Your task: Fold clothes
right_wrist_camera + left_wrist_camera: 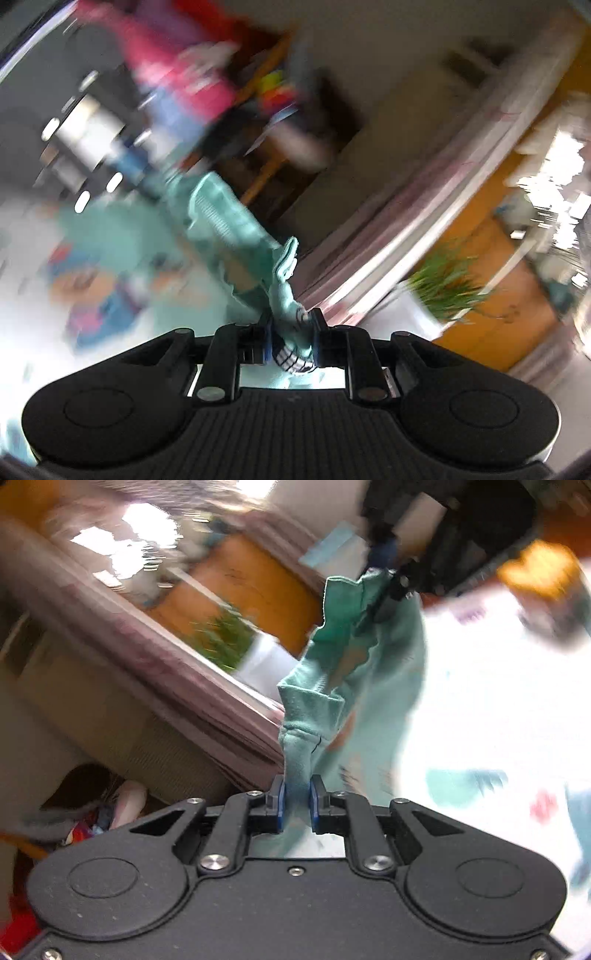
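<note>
Teal garment (354,653), lifted and strung between both grippers, bunched into ruffled folds along its upper edge. Clamped at the near end by the left gripper (297,797), blue-padded fingers (279,805) pressed tight on a twisted wad of cloth. Held at the far end by the right gripper (402,583), seen black and blurred at upper right of the left wrist view, closed on the fabric there. Hanging down from that stretched edge, the rest of the cloth pale and washed out by glare, printed with teal, red and blue shapes.

Same garment (229,221) in the right wrist view, running away from the right gripper (291,332) toward the upper left, gathered and ribbed. Pinched between the closed jaws there, along with a small white tag (291,358) with a dark grid pattern. Left gripper (88,147) visible at the far end only as a blurred dark and white shape.

Behind, heavily motion-blurred: a green potted plant (447,284) against an orange wall (491,332), a long pale purple band (147,657) crossing diagonally, and colourful toys (92,819) in a dark opening at lower left of the left wrist view. Surface beneath the garment not discernible.
</note>
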### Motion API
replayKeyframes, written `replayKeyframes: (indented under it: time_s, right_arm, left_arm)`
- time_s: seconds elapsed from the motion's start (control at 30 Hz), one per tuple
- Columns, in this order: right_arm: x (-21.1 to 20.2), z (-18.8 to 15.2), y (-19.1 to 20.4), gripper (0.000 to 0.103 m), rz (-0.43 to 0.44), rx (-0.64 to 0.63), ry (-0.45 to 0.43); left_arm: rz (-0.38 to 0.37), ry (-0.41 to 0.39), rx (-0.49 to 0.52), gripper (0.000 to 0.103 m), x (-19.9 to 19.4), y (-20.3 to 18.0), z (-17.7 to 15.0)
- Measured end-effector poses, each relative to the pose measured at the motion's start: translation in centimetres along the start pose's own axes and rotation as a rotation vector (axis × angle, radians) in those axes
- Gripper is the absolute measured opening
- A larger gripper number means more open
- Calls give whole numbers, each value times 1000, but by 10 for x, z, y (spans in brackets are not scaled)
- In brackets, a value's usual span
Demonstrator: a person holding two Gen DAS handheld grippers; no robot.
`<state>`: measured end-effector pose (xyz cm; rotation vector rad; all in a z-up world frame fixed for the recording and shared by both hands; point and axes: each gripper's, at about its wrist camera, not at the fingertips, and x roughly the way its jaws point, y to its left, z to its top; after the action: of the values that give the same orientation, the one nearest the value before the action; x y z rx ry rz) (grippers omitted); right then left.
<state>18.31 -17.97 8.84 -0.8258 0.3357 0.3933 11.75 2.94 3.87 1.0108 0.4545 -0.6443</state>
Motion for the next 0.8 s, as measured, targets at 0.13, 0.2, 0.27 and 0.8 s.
replayKeyframes:
  time_s: [0.13,0.2,0.27,0.8]
  right_arm:
    - [26,-73,79,22,250,-98,216]
    - [38,-116,130,26,464,-144,392]
    - [38,-153,179,31,655,-256,530]
    - [142,-213,88,54,588,602,589]
  left_arm:
    - [-279,144,149,13,25,-71,-38]
    - [-418,216,223,28,38,-106,-57]
    - [-540,279,279,28,48,-135,-75]
    - [-282,381,-380,36,141,-39,-115]
